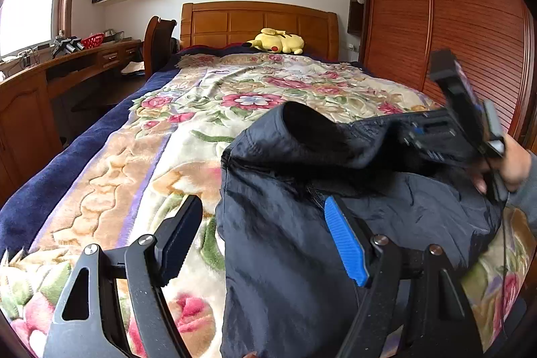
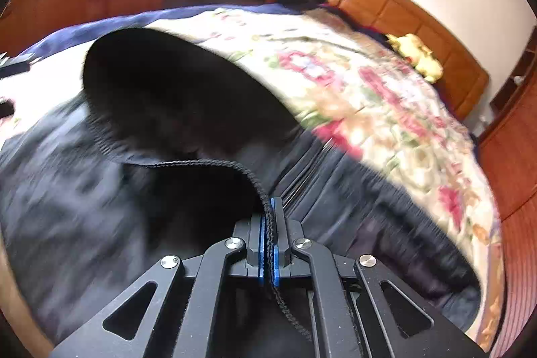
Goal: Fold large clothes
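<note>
Near end of bed: we see the dark padded nylon jacket lying on the floral plush blanket.
Behind it: yellow plush toy before the wooden headboard.
Left of bed: wooden bench.

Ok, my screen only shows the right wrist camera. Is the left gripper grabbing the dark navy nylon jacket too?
Observer: No. The left gripper has its jaws open, and they are pinching nothing.
Child: So where is it?
Observer: One jaw hangs over the dark navy nylon jacket, the other over the cream floral plush blanket.
Child: And who's holding my gripper?
Observer: A hand in a grey sleeve grips the right gripper from behind.
</note>
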### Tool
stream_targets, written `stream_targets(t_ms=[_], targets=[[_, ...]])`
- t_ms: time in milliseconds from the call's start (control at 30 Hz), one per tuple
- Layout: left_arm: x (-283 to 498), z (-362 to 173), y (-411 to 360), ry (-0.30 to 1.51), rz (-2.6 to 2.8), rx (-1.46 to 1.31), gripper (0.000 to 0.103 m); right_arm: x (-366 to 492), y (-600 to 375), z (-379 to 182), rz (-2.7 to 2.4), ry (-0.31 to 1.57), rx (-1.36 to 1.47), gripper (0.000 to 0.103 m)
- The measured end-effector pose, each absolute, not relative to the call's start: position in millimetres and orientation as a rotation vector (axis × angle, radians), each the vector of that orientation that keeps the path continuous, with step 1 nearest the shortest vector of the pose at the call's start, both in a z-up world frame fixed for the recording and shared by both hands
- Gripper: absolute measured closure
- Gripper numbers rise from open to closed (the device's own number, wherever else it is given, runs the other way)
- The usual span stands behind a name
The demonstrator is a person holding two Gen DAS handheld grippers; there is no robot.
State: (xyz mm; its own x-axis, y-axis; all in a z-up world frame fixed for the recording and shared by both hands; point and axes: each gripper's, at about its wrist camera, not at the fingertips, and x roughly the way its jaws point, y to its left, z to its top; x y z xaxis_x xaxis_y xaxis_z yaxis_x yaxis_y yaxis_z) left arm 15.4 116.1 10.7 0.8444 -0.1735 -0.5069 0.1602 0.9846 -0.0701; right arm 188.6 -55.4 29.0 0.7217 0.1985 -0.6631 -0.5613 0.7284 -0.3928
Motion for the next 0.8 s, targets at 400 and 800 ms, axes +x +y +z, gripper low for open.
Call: stream_targets(t_ms=[400, 800], targets=[[17, 9, 118, 0.538, -0.189, -0.03, 0.027, 276, -16, 25, 0.356, 0.658, -0.59, 0.1], [18, 5, 112, 0.555, -0.205, -0.006, 0.027, 274, -78, 44, 0.423, 0.701, -0.401, 0.037]])
